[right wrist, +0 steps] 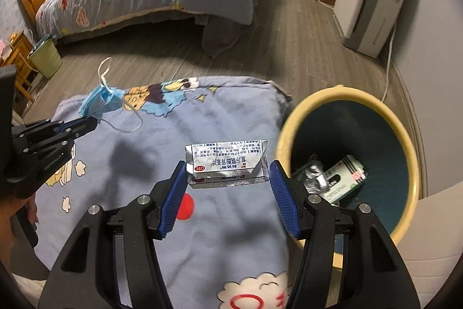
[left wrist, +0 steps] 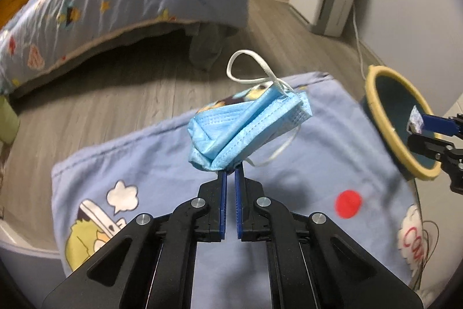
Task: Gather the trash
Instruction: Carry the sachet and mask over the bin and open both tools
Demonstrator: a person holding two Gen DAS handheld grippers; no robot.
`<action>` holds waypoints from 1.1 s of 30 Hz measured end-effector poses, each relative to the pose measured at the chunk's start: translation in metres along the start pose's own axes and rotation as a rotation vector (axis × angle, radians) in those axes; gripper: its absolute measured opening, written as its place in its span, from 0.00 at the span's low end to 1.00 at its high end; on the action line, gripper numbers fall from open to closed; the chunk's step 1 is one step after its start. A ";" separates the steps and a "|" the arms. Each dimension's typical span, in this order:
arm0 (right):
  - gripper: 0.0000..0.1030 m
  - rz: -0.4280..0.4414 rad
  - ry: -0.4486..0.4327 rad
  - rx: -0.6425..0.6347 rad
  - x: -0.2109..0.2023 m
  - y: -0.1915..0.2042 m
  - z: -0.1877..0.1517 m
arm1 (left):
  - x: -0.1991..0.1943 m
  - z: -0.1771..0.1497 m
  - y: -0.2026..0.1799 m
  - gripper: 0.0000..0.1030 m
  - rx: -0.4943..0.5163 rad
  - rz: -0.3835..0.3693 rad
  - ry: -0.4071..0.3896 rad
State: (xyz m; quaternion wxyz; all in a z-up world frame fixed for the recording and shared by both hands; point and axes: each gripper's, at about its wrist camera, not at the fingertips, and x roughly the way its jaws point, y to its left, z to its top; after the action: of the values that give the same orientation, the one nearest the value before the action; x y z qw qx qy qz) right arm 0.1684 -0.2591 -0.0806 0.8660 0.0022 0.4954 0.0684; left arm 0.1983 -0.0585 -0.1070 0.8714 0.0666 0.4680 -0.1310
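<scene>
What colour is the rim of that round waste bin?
Pale yellow, around a dark teal inside; the round plastic waste bin shows best in the right wrist view.

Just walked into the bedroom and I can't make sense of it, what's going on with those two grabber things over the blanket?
A person is clearing trash off a blue cartoon blanket with a handheld gripper in each hand. The left gripper is pinched shut on a crumpled blue face mask, held clear of the blanket. The right gripper holds a silver medicine sachet between its pads, beside a yellow-rimmed bin that already contains a small box and some foil. Neither piece is in the bin yet.
</scene>
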 end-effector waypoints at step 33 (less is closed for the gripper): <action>0.56 -0.135 0.088 0.341 0.007 -0.208 -0.056 | 0.044 0.029 -0.252 0.07 0.334 -0.289 0.018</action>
State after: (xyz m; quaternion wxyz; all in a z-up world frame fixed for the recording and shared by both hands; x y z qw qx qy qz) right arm 0.1484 -0.4680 -0.1302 0.8331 0.1127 0.5363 -0.0751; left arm 0.1715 -0.3135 -0.1256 0.8161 0.1436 0.4524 -0.3298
